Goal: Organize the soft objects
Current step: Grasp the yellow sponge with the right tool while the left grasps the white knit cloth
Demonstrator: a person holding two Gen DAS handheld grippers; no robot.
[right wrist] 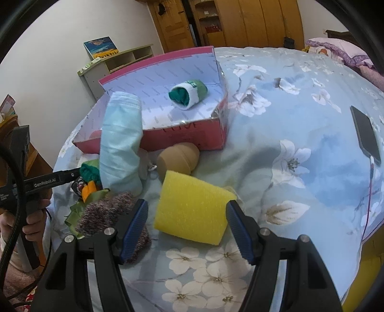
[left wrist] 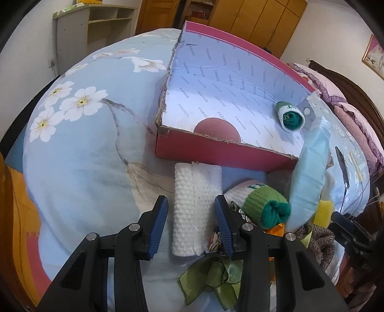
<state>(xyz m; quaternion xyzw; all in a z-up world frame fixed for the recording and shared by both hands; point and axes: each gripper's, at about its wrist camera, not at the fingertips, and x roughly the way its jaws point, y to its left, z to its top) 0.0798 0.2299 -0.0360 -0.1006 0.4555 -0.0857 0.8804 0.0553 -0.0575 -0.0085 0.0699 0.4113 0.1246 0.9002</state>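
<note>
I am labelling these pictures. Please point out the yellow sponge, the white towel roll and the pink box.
yellow sponge (right wrist: 192, 206), right wrist view, middle of its top face
white towel roll (left wrist: 192, 206), left wrist view, its knitted side
pink box (left wrist: 216, 153), left wrist view, near outer wall

Pink box (left wrist: 223, 153) walls the pile's far side; right bedspread (right wrist: 300, 134) lies open.

Phone (right wrist: 366, 134) on floral bedspread (right wrist: 300, 120) w/ cable; shelf unit (left wrist: 96, 26), wood wardrobes (left wrist: 259, 21) behind.
</note>
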